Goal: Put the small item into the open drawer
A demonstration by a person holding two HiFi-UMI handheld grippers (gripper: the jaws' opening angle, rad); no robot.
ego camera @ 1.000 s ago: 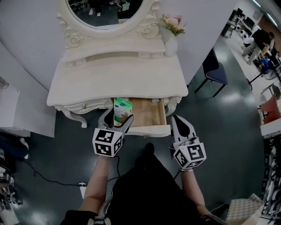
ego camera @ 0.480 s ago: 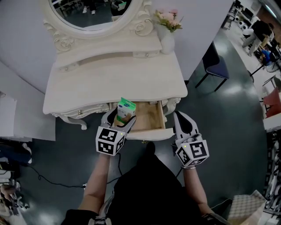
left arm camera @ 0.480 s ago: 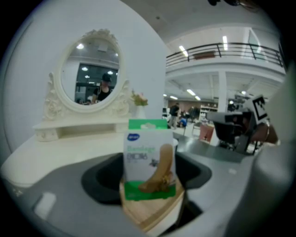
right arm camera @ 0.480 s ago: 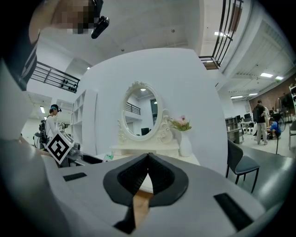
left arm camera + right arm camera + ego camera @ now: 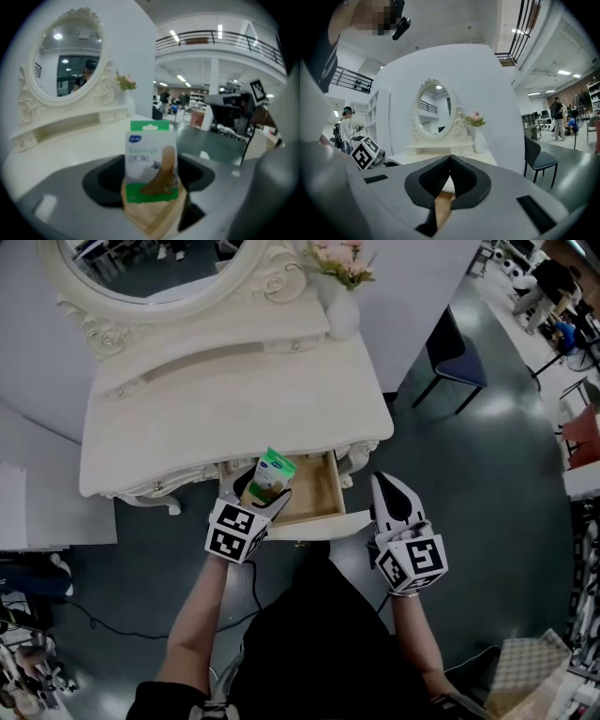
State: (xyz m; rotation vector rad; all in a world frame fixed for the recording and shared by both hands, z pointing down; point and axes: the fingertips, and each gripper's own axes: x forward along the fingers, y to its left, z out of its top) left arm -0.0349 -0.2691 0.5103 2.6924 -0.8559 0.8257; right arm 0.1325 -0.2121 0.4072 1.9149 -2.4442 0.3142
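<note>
1. The white dressing table [image 5: 234,399] fills the upper half of the head view. Its oval mirror [image 5: 150,268] is at the back and a vase of flowers [image 5: 342,315] stands at the rear right corner. The top in front of them is bare.

2. The open drawer [image 5: 319,488] is pulled out toward you from under the table's front edge. Its pale wooden floor shows, and nothing else can be made out in the part you can see.

3. Your right gripper [image 5: 391,493] sits just beside the drawer's right front corner. Its jaws are pressed together with nothing between them, so it looks idle for now.

4. Your left gripper [image 5: 255,491] is at the drawer's left end with its jaws clamped on the small item. It is the hand doing the work, and it is clearly the nearer one to the opening.

5. The small item is a bandage box [image 5: 272,470], white with green bands.
   - It is gripped by its lower end and stands upright, with its long axis running out along the jaws toward the table.
   - In the left gripper view, drawer wood shows right beneath it, so the drawer lies below and slightly right of the box.
   - How high it hangs above the floor can't be judged.
   - The likely next move is to lower it and ease the jaws apart, keeping clear of the table's front edge above the box's top.
</note>
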